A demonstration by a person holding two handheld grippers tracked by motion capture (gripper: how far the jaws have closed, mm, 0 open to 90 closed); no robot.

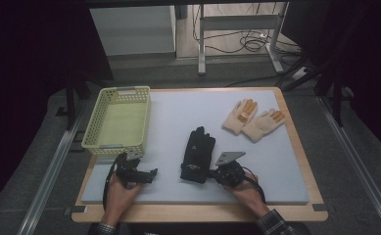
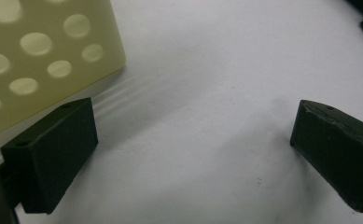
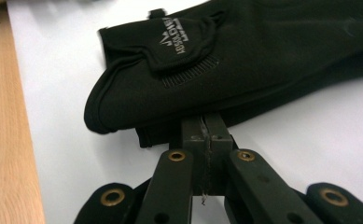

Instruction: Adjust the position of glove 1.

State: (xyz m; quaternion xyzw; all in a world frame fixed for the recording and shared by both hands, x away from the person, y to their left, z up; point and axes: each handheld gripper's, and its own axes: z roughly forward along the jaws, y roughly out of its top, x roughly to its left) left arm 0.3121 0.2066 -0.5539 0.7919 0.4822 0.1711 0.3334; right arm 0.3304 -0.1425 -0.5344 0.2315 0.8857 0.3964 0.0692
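The right gripper [image 3: 202, 125] is pinching the cuff edge of the black fabric gloves [image 1: 196, 155], lying low in the frame's centre, its jaws pressed together. The left gripper [image 2: 193, 154] is hovering wide open beside the pale yellow perforated plastic basket [image 1: 115, 117]. Next probably calls for lifting toward that upper-left basket without losing grip.

Our L gripper [image 1: 151, 174] sits low w/ jaws spread wide, nothing btwn them. Our R gripper [image 1: 212, 174] has jaws pressed together, hand [image 1: 244, 188] behind it.
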